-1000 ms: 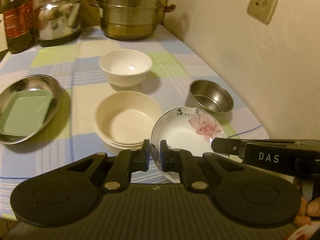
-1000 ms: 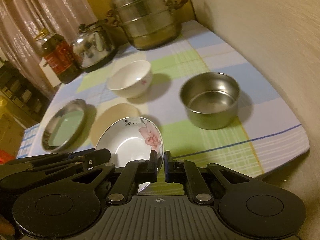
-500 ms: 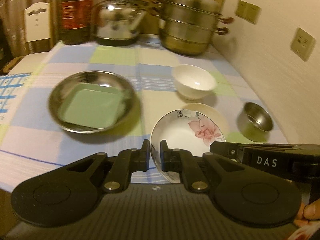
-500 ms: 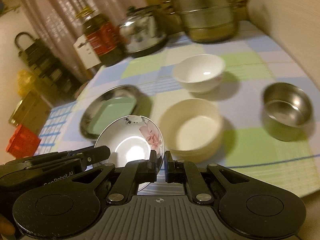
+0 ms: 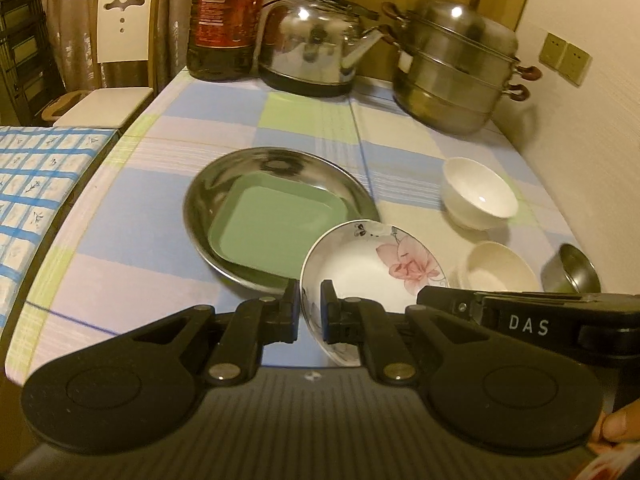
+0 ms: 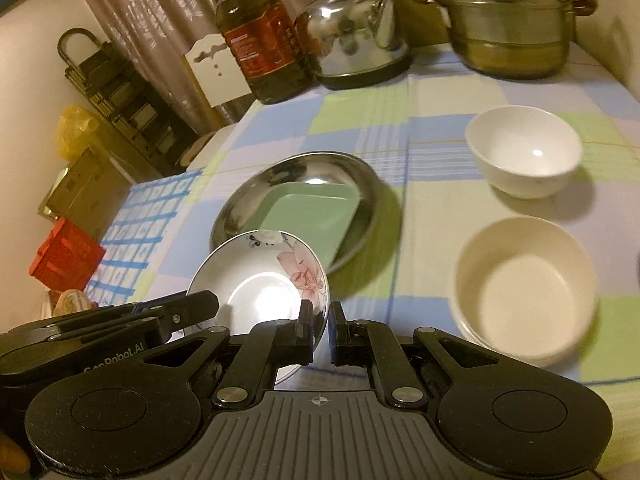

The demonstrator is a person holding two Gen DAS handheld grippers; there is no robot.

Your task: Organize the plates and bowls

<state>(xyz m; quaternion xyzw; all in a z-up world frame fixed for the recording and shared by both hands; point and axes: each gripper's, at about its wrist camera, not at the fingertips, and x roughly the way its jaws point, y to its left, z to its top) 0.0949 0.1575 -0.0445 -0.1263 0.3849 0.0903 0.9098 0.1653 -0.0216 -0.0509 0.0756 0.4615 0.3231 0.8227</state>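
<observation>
Both grippers are shut on the rim of a white flowered plate (image 5: 360, 264), held above the table; it also shows in the right wrist view (image 6: 260, 280). My left gripper (image 5: 310, 312) clamps its left rim, my right gripper (image 6: 320, 328) its right rim. Just beyond lies a round steel plate (image 5: 248, 164) with a green square plate (image 5: 272, 224) inside; both show in the right wrist view, the steel plate (image 6: 280, 172) and the green plate (image 6: 312, 216). To the right are a white bowl (image 6: 524, 148), stacked cream bowls (image 6: 524, 292) and a small steel bowl (image 5: 576, 268).
A steel kettle (image 5: 316, 52), an oil bottle (image 5: 228, 16) and a stacked steamer pot (image 5: 456, 68) stand at the table's back. The wall (image 5: 580, 140) runs along the right. A chair (image 5: 120, 32) and a second checked table (image 5: 36, 184) lie left.
Both grippers have carried the flowered plate leftward, from over the cream bowls to just in front of the steel plate with the green plate.
</observation>
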